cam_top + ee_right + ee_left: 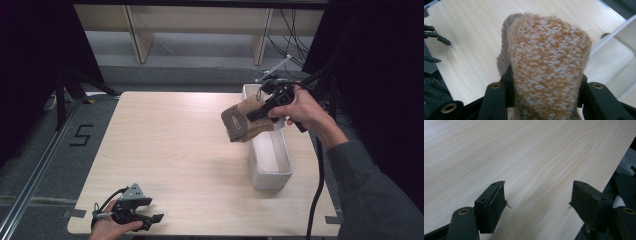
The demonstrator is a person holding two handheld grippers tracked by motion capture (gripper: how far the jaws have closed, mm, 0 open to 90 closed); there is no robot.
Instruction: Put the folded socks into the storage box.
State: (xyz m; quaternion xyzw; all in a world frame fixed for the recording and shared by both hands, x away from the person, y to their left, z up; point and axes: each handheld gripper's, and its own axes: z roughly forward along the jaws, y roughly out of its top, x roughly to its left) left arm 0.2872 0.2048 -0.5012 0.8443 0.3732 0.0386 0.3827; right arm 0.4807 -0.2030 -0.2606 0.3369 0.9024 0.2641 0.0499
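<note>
**Inspector:** Holding firm, the right claw has both pads pressed on a folded brown knitted sock, which hangs out past the jaw tips, over the near left wall of the white box.

**Assistant:** And the box relative to that claw?

**Inspector:** Directly below and slightly behind it, open side up, on the surface. My judgement: the sock is being put into the box. Bring the bundle over the middle of the opening before lowering, since part of it overhangs the wall (a snag there could tip the box).

**Assistant:** Release?

**Inspector:** Only once the sock sits below the rim.

**Assistant:** The other hand?

**Inspector:** The left claw rests near the surface's front edge, well apart, jaws spread, nothing between them.
</note>
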